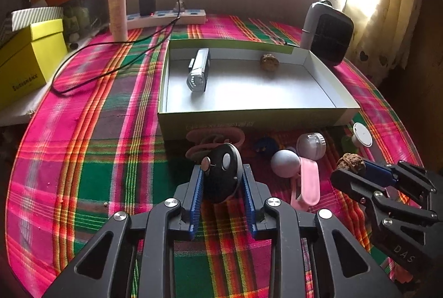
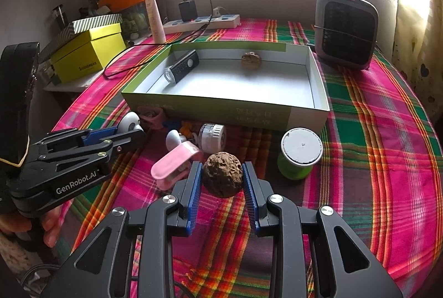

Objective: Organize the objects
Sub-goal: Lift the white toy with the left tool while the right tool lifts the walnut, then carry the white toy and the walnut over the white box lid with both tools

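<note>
While both loads hang above the plaid desk (image 2: 373, 131), we hold the black disc (image 1: 221, 173) clenched in the left fingers (image 1: 223, 181) and the walnut (image 2: 223, 176) in the right fingers (image 2: 221, 181), ready for the open box (image 2: 227, 105) mid-frame.

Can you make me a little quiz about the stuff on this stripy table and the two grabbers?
1. True or false: the tray holds three things.
2. What does the right gripper hold? A) a walnut B) a pink clip C) a green spool
3. Fill in: the left gripper grips a black ____.

Key: 1 false, only a flashlight and one walnut. 2 A, the rough brown walnut. 3 disc.
</note>
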